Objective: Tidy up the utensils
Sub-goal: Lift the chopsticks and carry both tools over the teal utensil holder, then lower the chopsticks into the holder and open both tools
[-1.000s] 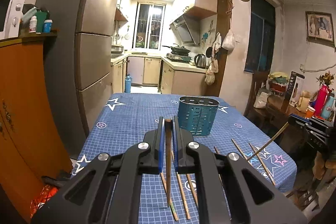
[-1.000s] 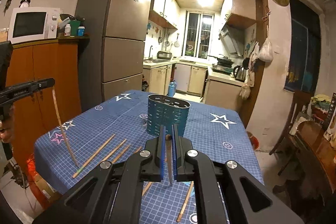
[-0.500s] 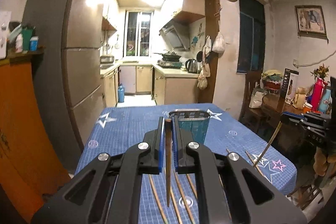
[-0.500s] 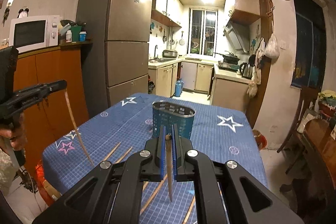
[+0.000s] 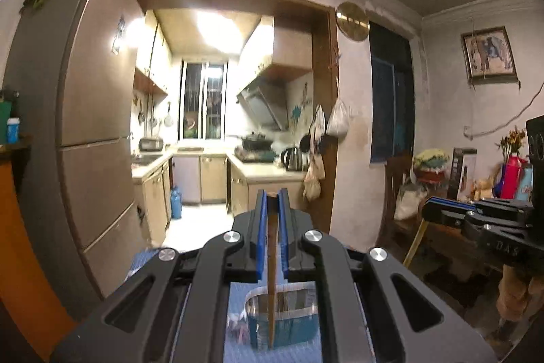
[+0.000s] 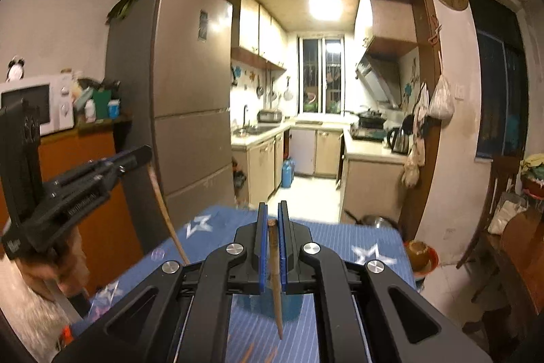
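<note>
Gripping one chopstick [image 5: 271, 264] each (both hanging down), left tongs [image 5: 271, 228] and right tongs [image 6: 271, 245] hover over the holder [image 5: 282, 318].

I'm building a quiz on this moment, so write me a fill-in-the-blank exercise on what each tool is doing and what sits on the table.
1. The left tool is shut on a single ____.
2. The chopstick in the right tool hangs with its thin tip pointing ____.
3. The slotted holder below the left tool is ____ in colour.
4. The blue tablecloth is printed with white ____.

Missing words: chopstick; down; teal; stars
</note>
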Demonstrator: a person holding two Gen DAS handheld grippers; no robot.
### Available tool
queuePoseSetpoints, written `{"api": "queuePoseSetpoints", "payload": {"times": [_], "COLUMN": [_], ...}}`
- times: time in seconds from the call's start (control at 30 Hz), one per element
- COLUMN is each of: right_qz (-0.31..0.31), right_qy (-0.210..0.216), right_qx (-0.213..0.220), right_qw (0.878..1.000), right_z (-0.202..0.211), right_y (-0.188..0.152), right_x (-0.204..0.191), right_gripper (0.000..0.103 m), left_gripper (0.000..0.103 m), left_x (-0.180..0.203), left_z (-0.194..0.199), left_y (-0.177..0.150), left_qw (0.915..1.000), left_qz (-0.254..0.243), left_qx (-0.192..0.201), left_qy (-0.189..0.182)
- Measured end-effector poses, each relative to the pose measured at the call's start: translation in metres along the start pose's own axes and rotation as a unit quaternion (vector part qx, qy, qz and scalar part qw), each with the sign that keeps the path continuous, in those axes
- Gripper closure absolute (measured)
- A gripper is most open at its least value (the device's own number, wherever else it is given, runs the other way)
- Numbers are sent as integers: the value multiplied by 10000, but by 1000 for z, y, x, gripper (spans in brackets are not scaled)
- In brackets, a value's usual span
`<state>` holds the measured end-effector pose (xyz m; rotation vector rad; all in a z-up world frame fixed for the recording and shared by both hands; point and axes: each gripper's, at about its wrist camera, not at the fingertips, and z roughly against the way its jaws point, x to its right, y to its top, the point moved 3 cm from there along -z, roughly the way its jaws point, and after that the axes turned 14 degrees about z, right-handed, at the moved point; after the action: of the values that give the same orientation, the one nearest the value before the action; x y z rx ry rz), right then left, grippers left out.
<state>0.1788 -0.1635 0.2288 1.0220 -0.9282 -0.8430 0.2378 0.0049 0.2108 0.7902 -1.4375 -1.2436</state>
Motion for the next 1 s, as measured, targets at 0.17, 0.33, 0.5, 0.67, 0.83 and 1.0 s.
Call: {"api": "queuePoseSetpoints", "payload": {"times": [0.17, 0.33, 0.5, 0.67, 0.83, 1.0], "right_qz": [-98, -215, -392, -541, -505, -497], "right_qy": [-125, -304, -429, -329, -193, -267], "right_qx": [182, 179, 49, -247, -586, -644], "right_qw": [9997, 9991, 9983, 9977, 9968, 9963], "right_z": [-39, -81, -119, -150, -171, -170], "right_y": [28, 26, 6, -24, -49, -57], "right_x": [16, 27, 33, 30, 19, 20], "right_gripper": [96, 96, 96, 96, 96, 96], "left_gripper": [98, 98, 98, 98, 92, 81], "left_x": [-5, -14, -16, -32, -55, -67], "left_z": [-46, -82, -103, -126, -139, -127], "left_y": [10, -3, -24, -59, -79, -75], "left_qw": [9998, 9999, 9999, 9983, 9948, 9946], "left_qz": [106, 135, -2, -9, 191, 302], "left_qx": [152, -4, -140, -507, -836, -772], "left_qy": [55, 81, 97, 281, 548, 619]}}
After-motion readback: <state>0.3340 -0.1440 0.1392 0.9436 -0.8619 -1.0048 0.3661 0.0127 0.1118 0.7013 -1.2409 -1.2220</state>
